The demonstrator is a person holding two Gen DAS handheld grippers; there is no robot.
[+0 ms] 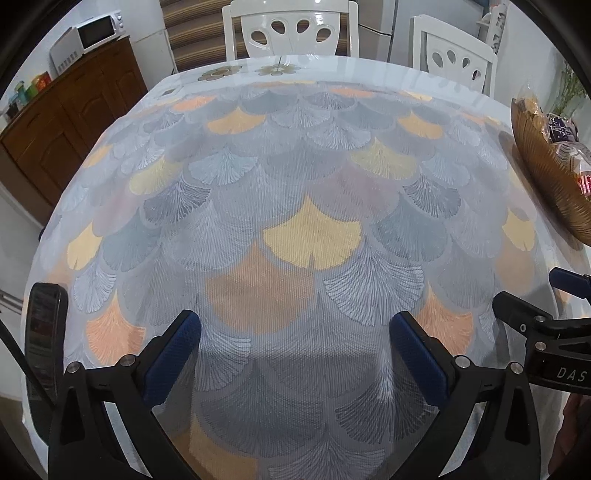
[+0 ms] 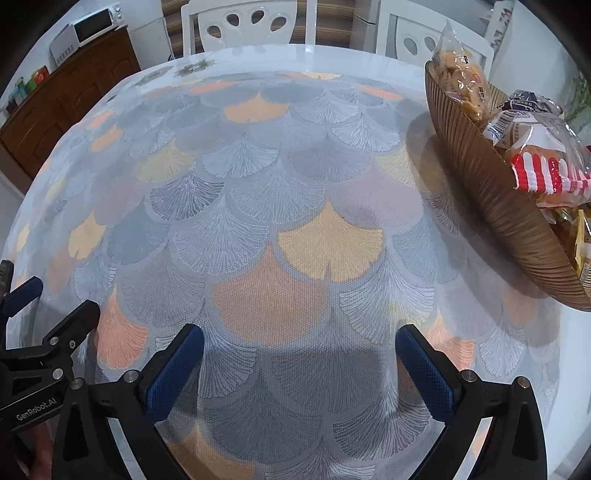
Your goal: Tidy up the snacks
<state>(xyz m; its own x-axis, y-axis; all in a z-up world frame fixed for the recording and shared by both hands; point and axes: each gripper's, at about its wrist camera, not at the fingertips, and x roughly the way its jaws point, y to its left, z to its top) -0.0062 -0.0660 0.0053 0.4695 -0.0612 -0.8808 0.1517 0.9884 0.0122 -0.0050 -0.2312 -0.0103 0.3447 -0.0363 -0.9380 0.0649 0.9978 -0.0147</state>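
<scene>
A ribbed golden-brown bowl (image 2: 491,192) stands at the table's right side, filled with wrapped snacks: a clear bag of biscuits (image 2: 460,85), a dark blue packet (image 2: 528,101) and a red-and-white striped pack (image 2: 539,173). The bowl also shows at the right edge of the left wrist view (image 1: 546,173). My left gripper (image 1: 295,347) is open and empty above the patterned tablecloth (image 1: 295,206). My right gripper (image 2: 300,363) is open and empty, left of the bowl. Each gripper shows at the edge of the other's view.
A dark phone (image 1: 43,332) lies at the table's left edge. Two white chairs (image 1: 291,29) stand behind the table. A wooden cabinet (image 1: 70,122) with a white microwave (image 1: 98,31) stands at the back left.
</scene>
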